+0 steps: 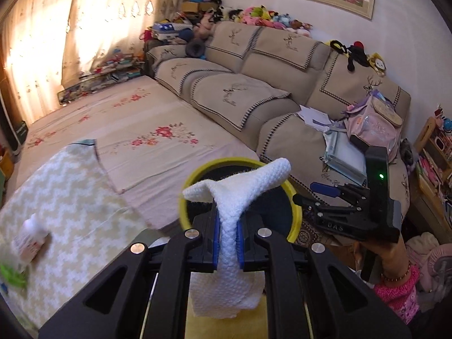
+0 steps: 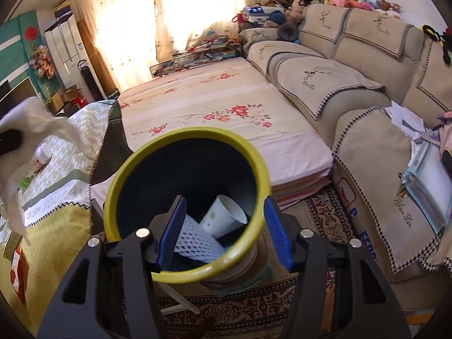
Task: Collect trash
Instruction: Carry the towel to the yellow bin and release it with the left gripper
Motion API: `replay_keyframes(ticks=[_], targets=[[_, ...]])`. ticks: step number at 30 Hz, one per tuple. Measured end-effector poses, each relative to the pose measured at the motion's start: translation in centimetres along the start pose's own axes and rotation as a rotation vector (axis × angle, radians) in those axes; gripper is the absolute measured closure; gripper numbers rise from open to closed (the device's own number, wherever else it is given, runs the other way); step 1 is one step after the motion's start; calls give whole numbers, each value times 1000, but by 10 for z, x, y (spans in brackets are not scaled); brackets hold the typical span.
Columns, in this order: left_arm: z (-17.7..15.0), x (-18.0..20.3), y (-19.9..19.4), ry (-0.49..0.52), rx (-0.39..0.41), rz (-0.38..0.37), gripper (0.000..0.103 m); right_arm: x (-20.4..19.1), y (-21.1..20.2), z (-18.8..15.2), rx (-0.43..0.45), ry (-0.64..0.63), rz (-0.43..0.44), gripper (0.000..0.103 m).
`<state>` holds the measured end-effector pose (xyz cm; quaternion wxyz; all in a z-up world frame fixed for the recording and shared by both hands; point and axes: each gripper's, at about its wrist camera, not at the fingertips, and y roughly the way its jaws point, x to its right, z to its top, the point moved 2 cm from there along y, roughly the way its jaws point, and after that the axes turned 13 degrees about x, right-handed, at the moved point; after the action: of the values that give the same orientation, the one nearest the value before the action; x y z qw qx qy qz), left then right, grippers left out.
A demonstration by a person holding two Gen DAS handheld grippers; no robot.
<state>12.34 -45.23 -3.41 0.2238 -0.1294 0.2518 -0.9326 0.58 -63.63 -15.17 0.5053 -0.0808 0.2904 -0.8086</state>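
My left gripper (image 1: 228, 243) is shut on a white textured paper towel (image 1: 226, 288) and holds it up in front of the yellow-rimmed dark bin (image 1: 190, 176). The towel also shows at the left edge of the right wrist view (image 2: 17, 147). My right gripper (image 2: 223, 228) is open, its blue pads on either side of the bin's near rim (image 2: 185, 275). Inside the bin lie a white paper cup (image 2: 226, 217) and a white foam net sleeve (image 2: 195, 241). The right gripper also shows in the left wrist view (image 1: 347, 197), to the right of the bin.
A table with a zigzag cloth (image 1: 70, 197) stands at the left, with a small white bottle (image 1: 29, 237) and a green item (image 1: 12, 276) on it. A floral mattress (image 2: 214, 107) lies behind the bin. A beige sofa (image 2: 375, 130) with papers and a bag runs along the right. A patterned rug (image 2: 254, 308) covers the floor.
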Motion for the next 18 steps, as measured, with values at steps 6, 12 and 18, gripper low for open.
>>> replay_keyframes(ticks=[6, 12, 18], targets=[[8, 18, 72, 8, -36, -13, 89, 20, -3, -6, -5, 35, -22, 46], [9, 17, 120, 2, -47, 36, 26, 29, -2, -9, -18, 48, -26, 44], [12, 7, 93, -5, -33, 57, 21, 23, -3, -10, -18, 42, -10, 43]])
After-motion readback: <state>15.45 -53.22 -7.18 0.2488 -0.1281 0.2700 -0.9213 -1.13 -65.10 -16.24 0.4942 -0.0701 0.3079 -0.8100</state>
